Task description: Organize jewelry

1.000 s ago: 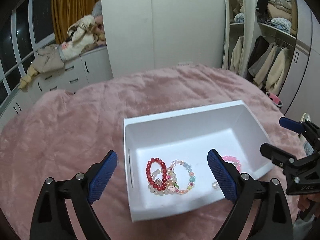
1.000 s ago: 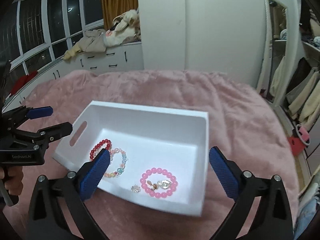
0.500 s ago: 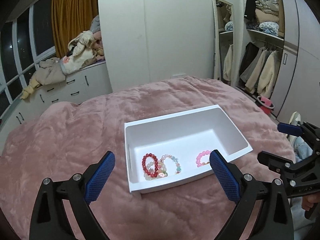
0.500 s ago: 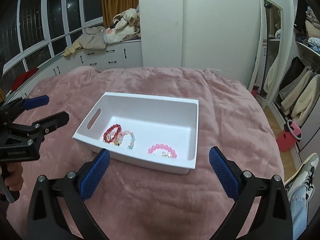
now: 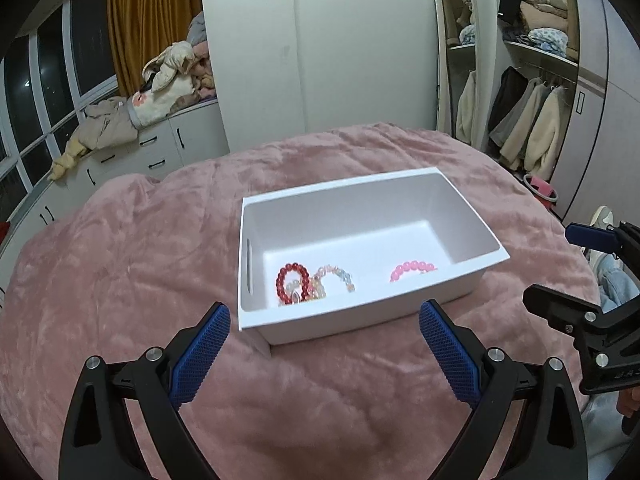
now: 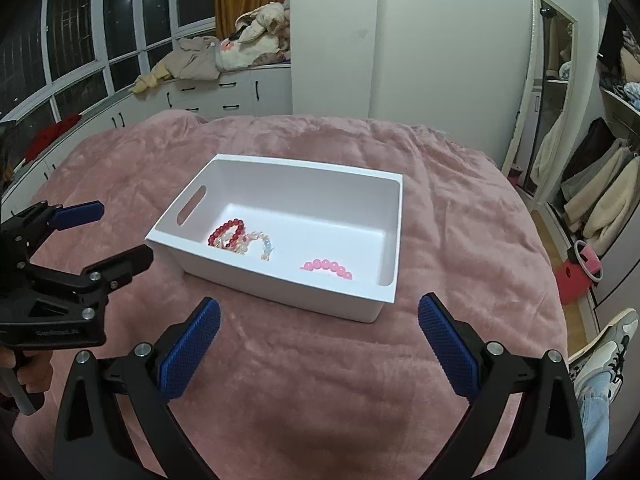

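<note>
Three bracelets lay inside a white bin [image 5: 460, 208] that sat on a pink blanket [image 5: 120, 264] covering the bed. The red bracelet [image 5: 293, 282] rested near the bin's left end, close to the slotted handle, touching a pale mixed-bead bracelet [image 5: 335, 276] just to its right. The pink bracelet [image 5: 413, 269] lay apart from them, toward the right end by the near wall. The left gripper [image 5: 324, 356] hung over the blanket on the near side of the bin, its blue-padded jaws spread wide and holding nothing. The right gripper [image 6: 319, 350] hung likewise near the bin's front wall, jaws wide apart and empty. Neither touched the bin.
</note>
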A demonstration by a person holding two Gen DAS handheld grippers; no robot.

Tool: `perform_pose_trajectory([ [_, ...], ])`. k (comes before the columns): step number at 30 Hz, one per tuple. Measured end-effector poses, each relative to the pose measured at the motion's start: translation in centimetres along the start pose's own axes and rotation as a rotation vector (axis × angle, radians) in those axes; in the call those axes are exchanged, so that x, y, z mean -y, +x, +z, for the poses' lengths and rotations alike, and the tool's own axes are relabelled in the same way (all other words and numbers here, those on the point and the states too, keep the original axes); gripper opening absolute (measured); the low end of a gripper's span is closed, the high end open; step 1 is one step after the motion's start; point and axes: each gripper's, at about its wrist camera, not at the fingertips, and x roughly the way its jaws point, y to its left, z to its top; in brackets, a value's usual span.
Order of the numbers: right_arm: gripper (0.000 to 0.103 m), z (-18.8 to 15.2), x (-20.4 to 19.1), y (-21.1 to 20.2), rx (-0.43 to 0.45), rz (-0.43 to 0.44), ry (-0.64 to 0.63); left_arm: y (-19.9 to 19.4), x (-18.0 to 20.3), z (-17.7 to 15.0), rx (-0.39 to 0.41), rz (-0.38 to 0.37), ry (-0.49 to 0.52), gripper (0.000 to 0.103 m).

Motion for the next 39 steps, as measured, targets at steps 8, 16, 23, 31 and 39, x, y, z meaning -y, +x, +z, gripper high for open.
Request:
perform_pose_trajectory([
  [8,0.098,-0.4,0.2,0.3,-0.009,0.010,0.003,0.1,-0.1,-0.3,-0.022,0.007,-0.008,0.096],
  [16,0.098,-0.5,0.6,0.6,-0.023,0.004,0.013,0.3,0.1,-0.1,-0.033,0.000,0.013,0.096],
  [23,0.098,-0.6,0.9,0.9,-0.030,0.001,0.015,0.5,0.7,0.0,-0.039,-0.006,0.036,0.096],
  [31,0.098,-0.8,1.3,1.2,-0.036,0.000,0.022,0.7,1.1,0.1,-0.040,-0.012,0.045,0.096],
  [39,0.098,-1.1,1.4,1.4,-0.047,-0.001,0.020,0.9,1.3,0.1,-0.047,-0.016,0.057,0.096],
])
